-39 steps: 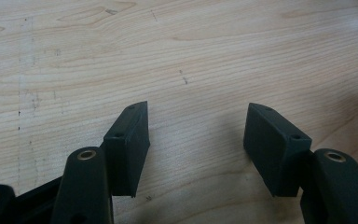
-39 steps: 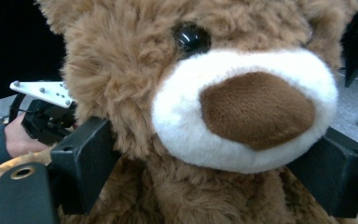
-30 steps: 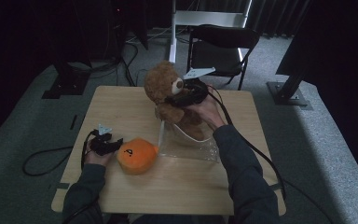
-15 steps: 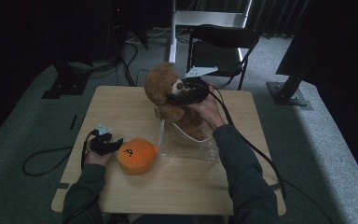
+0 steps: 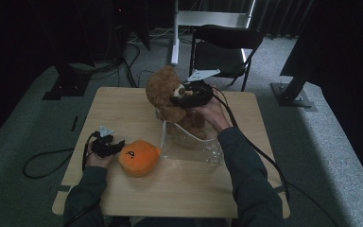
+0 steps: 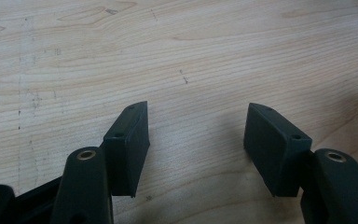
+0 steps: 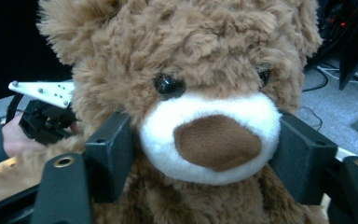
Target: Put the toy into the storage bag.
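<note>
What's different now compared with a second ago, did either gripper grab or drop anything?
The right gripper has just been closing its jaws on the teddy bear's white muzzle, pads now against its sides. Nothing was let go. The left gripper rests open on the table beside the orange plush, and the clear bag lies as before.

We are looking at a light wooden table [image 5: 123, 109] standing on grey carpet [image 5: 23, 118]. A black folding chair [image 5: 224, 45] is sitting behind it, dark curtains are hanging at the back, and cables [image 5: 38, 163] are trailing across the floor.
</note>
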{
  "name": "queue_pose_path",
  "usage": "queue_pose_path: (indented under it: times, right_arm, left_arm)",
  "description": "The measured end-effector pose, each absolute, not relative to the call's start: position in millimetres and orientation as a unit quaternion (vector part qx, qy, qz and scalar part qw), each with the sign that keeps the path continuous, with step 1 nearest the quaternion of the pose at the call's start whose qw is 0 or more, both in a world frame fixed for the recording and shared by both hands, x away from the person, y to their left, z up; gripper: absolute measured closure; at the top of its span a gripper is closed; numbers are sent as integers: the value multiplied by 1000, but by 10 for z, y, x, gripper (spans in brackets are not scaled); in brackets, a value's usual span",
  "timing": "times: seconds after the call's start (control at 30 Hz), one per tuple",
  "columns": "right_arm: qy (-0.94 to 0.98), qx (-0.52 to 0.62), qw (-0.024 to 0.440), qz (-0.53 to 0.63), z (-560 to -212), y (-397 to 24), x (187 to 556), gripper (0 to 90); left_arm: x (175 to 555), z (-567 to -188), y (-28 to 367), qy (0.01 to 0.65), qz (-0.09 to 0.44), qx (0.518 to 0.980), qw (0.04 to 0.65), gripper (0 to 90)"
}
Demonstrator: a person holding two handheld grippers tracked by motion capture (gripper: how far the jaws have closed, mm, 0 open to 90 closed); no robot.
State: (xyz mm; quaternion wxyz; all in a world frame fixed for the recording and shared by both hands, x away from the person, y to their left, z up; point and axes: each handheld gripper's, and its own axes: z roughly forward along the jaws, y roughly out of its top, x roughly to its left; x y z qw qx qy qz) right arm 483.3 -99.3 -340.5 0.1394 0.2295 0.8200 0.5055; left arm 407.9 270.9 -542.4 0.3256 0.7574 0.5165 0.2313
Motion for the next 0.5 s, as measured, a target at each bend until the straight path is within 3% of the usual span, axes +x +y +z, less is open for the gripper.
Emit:
queue_pose_path:
  times: [0.33, 0.5]
  right_arm:
    - [830, 236, 131, 488, -3447, -1040, 4823, 326]
    - [822, 238, 124, 502, -3430, -1064, 4828, 276]
  left_arm:
    - [4078, -5424, 2709, 517, 231, 757, 326, 412]
    - [4078, -5424, 2709, 517, 231, 757, 326, 411]
